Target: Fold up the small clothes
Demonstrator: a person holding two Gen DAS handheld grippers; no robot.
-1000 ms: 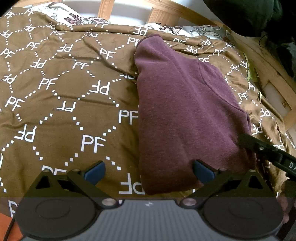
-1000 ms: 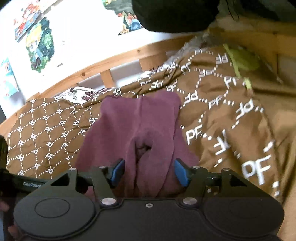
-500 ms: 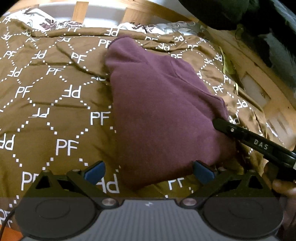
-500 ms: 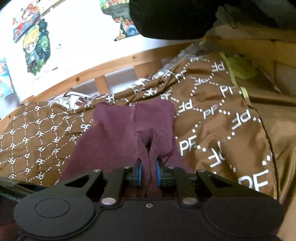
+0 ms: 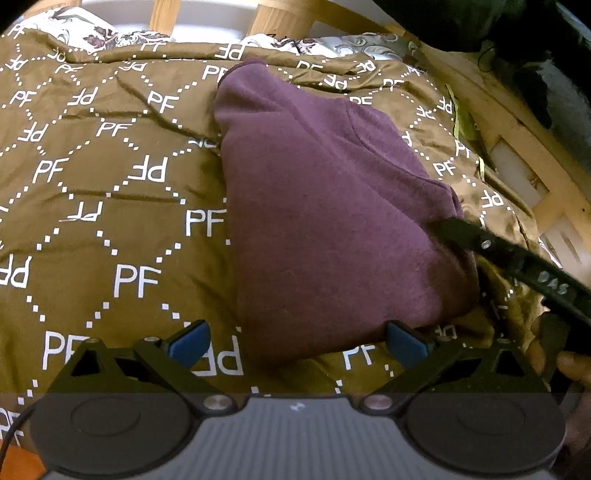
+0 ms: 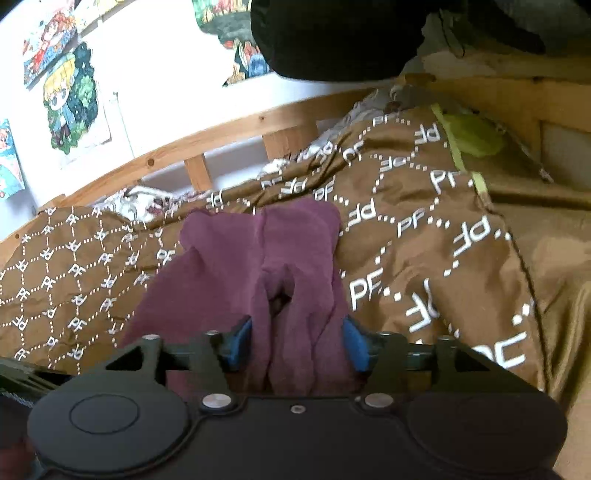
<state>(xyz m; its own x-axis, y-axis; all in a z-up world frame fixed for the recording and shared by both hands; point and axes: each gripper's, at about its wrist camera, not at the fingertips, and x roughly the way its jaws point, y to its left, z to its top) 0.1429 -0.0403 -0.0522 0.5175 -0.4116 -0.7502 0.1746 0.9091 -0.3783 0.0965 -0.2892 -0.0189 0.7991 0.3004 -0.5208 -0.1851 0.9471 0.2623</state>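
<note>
A folded maroon garment (image 5: 325, 206) lies on a brown "PF"-patterned bedspread (image 5: 110, 206). My left gripper (image 5: 297, 341) is open at the garment's near edge, its blue pads to either side, holding nothing. My right gripper (image 6: 297, 345) is open, its blue pads on both sides of a bunched fold of the maroon garment (image 6: 266, 269) without pinching it. In the left wrist view the right gripper's black finger (image 5: 480, 243) reaches in from the right against the garment's right edge.
A wooden bed frame (image 6: 229, 129) runs behind the bedspread, and its side rail (image 5: 517, 140) lies on the right. A patterned pillow (image 5: 74, 29) sits at the head. Posters (image 6: 70, 96) hang on the white wall. A dark shape (image 6: 332, 33) hangs overhead.
The right gripper closed on the garment's fold half a second ago and has now opened again. The left gripper stayed open and drew back a little from the garment's near edge.
</note>
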